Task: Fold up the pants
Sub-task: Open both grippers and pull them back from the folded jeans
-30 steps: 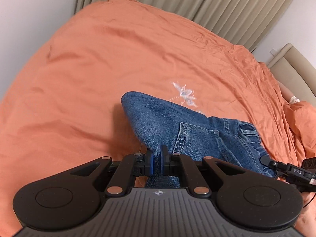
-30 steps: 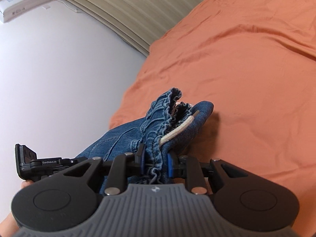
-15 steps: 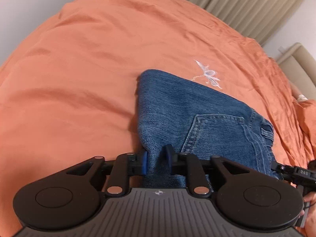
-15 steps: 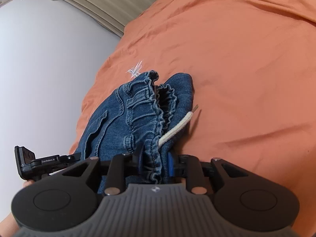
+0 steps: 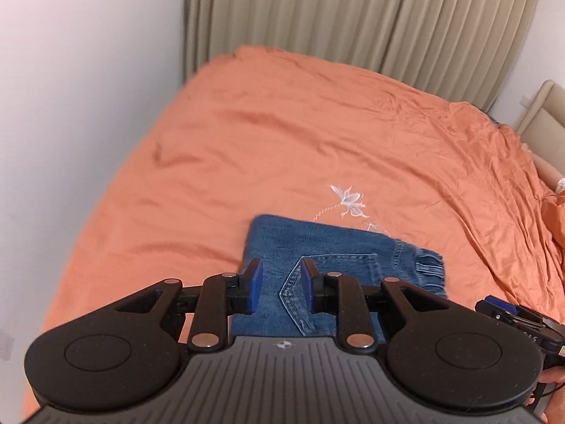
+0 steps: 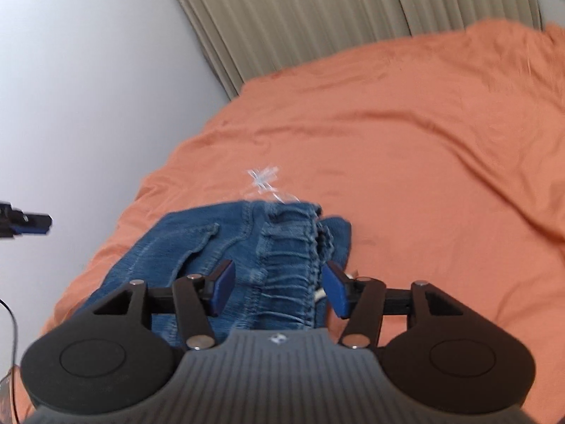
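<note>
The blue denim pants [image 5: 339, 254] lie folded in a compact rectangle on the orange bedspread [image 5: 282, 134], back pocket facing up. My left gripper [image 5: 281, 287] is open and empty, just above the near left part of the pants. In the right wrist view the pants [image 6: 226, 247] show their gathered elastic waistband and a white drawstring end. My right gripper [image 6: 279, 288] is open wide and empty, above the waistband. The tip of the right gripper shows at the left wrist view's right edge [image 5: 512, 314].
The bedspread has a white embroidered flower [image 5: 348, 199] just beyond the pants. A white wall [image 5: 70, 106] runs along the bed's left side, beige curtains [image 5: 353, 17] hang behind it, and a beige headboard [image 5: 540, 113] stands at the right.
Both grippers opened and let go of the pants, then pulled back and up. The pants now lie flat on the bed instead of being held by their edges.
</note>
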